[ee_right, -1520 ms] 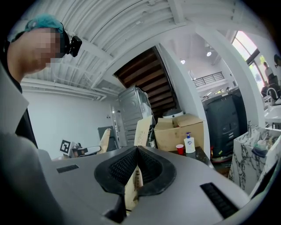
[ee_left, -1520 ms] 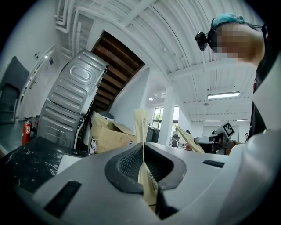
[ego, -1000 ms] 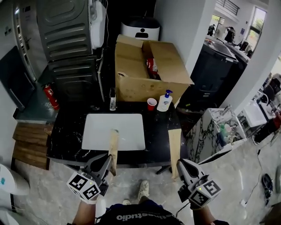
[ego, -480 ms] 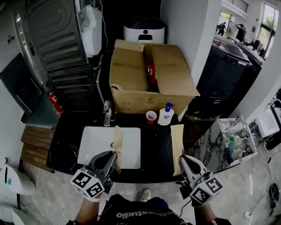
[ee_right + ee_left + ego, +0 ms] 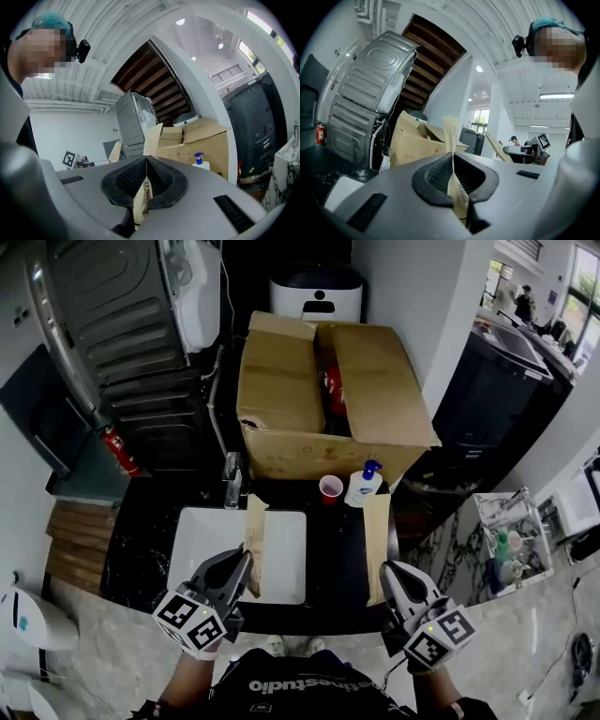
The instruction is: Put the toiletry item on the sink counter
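Two flat tan paper packets (image 5: 253, 535) here: left gripper (image 5: 241, 565) is pinched tight on one over the white sink basin (image 5: 211, 540), right gripper (image 5: 390, 571) is clamped on the other over the black counter (image 5: 333, 549), near a white blue-capped pump bottle (image 5: 362, 487).

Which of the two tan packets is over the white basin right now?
The tan packet clamped in the left gripper: it reaches over the white sink basin. The other packet, in the right gripper, is over the black counter.
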The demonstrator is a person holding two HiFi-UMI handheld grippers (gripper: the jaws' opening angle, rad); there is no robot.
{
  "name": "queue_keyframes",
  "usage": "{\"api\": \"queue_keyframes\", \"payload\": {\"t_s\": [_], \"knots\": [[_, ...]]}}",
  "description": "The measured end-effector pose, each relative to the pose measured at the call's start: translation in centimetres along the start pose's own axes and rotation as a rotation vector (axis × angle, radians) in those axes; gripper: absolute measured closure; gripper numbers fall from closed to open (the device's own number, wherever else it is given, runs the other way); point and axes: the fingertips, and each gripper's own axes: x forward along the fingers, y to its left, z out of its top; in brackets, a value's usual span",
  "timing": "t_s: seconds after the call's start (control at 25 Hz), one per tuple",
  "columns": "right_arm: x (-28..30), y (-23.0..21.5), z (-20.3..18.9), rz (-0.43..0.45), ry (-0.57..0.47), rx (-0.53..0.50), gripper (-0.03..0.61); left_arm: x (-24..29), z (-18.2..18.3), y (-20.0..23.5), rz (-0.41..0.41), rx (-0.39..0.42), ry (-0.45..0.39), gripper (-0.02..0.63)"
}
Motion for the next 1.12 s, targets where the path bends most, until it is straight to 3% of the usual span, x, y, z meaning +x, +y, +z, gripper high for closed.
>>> {"api": "queue_keyframes", "payload": {"t_s": [0.2,0.48,0.92,1.12], "knots": [[2.0,-0.2,-1.3,-0.033,0.028,0.036,0.540,0.9,-0.8,1.9,0.003,-0.031,0.010,0.592],[5.6,-3.9,-9.2,-0.147,0.183,0.172,0.540,0.2,-2.0,3.1,0.007,-0.057,0.014,0.592],[11.0,-12.4,-22.1,-0.323,0.463,0.240,0.540,-1.1,-4.3,4.5,0.007,-0.108,0.029,0.592],[12.7,-13.9,-25.2,-0.364,0.520,0.269,0.540,-1.6,-4.0,5.2,0.033,-0.128,0.032,0.592]]}}
